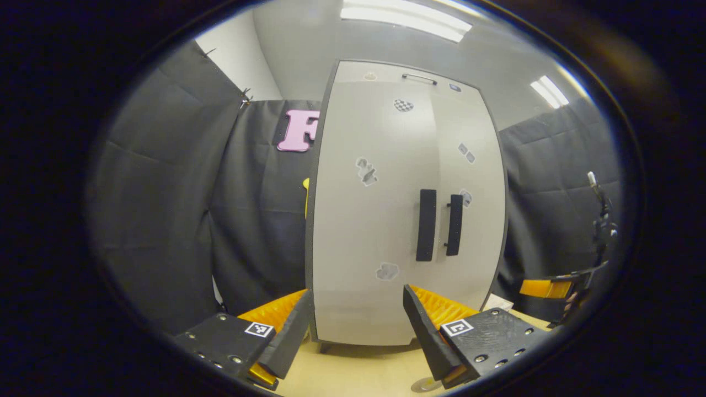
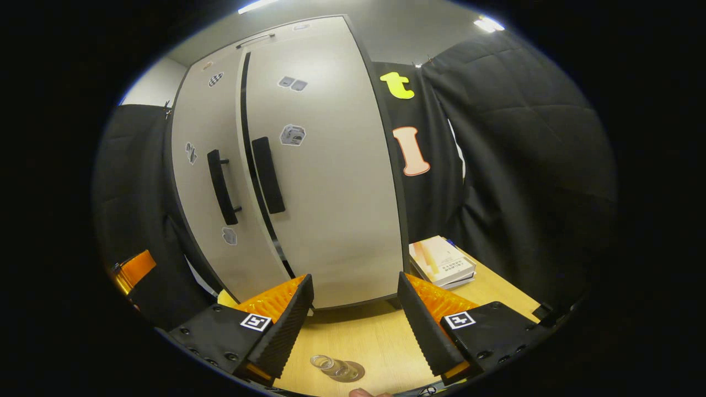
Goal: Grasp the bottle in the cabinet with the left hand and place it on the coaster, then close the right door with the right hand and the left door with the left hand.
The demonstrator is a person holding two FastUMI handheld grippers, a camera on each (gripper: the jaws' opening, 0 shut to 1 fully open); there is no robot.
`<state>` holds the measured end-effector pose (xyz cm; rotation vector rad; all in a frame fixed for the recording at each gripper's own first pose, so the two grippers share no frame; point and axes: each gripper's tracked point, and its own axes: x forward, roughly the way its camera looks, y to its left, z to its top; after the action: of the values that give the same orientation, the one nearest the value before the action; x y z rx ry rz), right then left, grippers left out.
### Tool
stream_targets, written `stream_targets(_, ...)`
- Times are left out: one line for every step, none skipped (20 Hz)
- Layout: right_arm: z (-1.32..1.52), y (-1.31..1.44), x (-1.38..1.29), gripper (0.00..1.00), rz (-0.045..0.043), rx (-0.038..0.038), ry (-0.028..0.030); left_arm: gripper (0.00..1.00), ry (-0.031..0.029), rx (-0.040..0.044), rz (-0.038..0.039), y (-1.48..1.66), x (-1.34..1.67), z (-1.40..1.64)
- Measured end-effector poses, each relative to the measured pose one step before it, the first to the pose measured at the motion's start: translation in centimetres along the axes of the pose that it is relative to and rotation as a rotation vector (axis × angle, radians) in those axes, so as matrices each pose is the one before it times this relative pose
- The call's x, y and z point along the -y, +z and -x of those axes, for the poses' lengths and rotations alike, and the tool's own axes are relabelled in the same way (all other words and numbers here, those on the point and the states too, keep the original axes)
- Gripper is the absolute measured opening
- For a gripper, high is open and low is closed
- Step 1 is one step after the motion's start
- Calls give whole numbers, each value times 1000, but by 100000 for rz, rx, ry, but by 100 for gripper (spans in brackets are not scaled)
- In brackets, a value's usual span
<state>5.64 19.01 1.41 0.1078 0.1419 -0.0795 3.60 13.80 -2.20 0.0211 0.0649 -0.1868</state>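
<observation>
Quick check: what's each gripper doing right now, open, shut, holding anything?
Left gripper: open, holding nothing, facing the cabinet.
Right gripper: open, holding nothing.

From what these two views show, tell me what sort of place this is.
Most likely a staged recording booth, not a real home: black cloth wall hangs around a light two-door cabinet standing on a wooden table, with ceiling strip lights overhead. Books lie beside the cabinet.
</observation>
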Motion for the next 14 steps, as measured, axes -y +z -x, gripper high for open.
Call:
stream_targets(267,131,-154,98,1589,596,-1248,88,-277,-1156,-1317,-746,-474,335)
stream_targets(367,127,-159,92,1666,637,-1156,94,-652,-1027,-1134,-781,-380,1)
stream_targets(703,215,-268,98,1869,762,-1013,94,-1039,-1126,-627,-821,-206,-53)
stream_targets(329,199,18,98,2148,764,-1237,94,-1134,-1039,-89,-698,-57,-100)
stream_targets(297,345,52,98,2234,800,-1220,94,-1483,-779,551,-510,58,-34)
stream_targets(424,271,22,98,2196,1121,-1030,94,-1719,-268,1111,-292,156,-7)
stream_targets(220,321,91,92,1956,1101,-908,94,-1481,178,1417,2,257,70)
stream_targets(170,105,102,98,1613,517,-397,94,-1129,594,1157,117,226,141)
stream_targets(127,-24,54,98,1190,-94,159,94,-571,503,540,29,266,255)
stream_targets(200,-172,47,98,862,-468,530,94,237,7,121,-93,123,-39)
stream_targets(108,-53,171,98,817,-335,350,94,543,1,156,-143,89,157)
stream_targets(8,-14,359,98,825,64,9,94,630,-439,279,-104,144,-6)
stream_targets(-50,94,537,98,548,326,-199,94,825,-462,398,-141,165,143)
stream_targets(-114,20,430,98,-52,460,-19,94,740,-136,376,98,173,109)
